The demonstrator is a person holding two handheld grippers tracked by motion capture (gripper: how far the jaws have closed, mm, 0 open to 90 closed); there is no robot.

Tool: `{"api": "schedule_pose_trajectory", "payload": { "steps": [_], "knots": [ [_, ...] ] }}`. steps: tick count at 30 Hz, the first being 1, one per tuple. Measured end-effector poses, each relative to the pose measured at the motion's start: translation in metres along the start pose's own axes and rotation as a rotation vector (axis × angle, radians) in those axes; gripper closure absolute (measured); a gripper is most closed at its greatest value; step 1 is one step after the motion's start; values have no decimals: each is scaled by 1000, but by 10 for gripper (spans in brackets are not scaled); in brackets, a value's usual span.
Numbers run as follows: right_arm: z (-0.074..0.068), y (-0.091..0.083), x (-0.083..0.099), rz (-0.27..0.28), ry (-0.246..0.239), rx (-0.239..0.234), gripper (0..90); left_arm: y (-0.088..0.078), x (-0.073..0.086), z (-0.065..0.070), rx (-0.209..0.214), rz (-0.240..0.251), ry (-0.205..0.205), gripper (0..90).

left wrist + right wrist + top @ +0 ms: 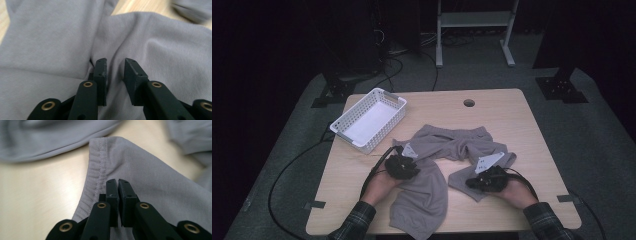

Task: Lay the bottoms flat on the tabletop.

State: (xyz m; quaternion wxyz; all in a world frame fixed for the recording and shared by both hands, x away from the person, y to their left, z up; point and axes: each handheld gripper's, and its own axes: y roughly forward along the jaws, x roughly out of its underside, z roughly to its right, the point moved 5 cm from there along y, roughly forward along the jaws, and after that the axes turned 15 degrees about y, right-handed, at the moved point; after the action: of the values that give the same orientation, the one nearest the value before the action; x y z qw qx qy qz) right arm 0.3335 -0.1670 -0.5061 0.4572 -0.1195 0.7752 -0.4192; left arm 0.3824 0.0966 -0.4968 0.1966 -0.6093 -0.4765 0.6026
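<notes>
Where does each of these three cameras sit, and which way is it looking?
High view: above the person's side, looking forward and down on the table, white basket, grey garment, both forearms and grippers.
Left gripper view: rides the left gripper, looking along its parted jaws at grey cloth.
Right gripper view: rides the right gripper, jaws nearly together beside the garment's stitched hem.
All views share the garment.
</notes>
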Motion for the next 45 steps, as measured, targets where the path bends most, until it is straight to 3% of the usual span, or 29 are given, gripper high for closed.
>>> {"api": "schedule_pose_trajectory", "payload": {
  "steps": [3,5,7,9,13,16,17,23,28,34,37,40,43,45],
  "knots": [
    [-15,-4,11,-49,-47,-93,846,1,0,2,-8,0,4,708],
    [-29,-8,20,-102,-83,-187,806,0,1,2,-10,-2,11,708],
    [-35,-12,24,-114,-95,-222,731,0,1,2,-3,4,6,707],
    [-30,-22,22,-62,-64,-192,700,0,2,3,-1,13,-12,707],
    [1,-40,14,52,13,-25,702,-1,3,2,2,17,-7,705],
    [18,-37,19,11,37,68,740,0,3,3,0,20,-11,705],
    [21,-35,24,-19,39,72,756,0,3,3,0,19,-11,705],
    [14,-43,41,-32,27,39,785,-1,4,2,7,23,-17,705],
    [6,-57,59,-38,-1,71,744,-2,5,2,9,17,-25,705],
    [0,-75,88,-56,29,65,768,-2,5,2,9,18,-31,705],
    [-6,-81,98,-88,20,42,789,-2,5,1,9,19,-32,705],
    [-6,-87,90,2,30,40,767,-1,4,1,10,25,-38,706],
    [5,-93,71,90,41,87,762,-2,5,1,16,23,-38,706],
    [15,-90,58,104,33,127,763,-2,5,0,18,22,-40,707]
  ]
}}
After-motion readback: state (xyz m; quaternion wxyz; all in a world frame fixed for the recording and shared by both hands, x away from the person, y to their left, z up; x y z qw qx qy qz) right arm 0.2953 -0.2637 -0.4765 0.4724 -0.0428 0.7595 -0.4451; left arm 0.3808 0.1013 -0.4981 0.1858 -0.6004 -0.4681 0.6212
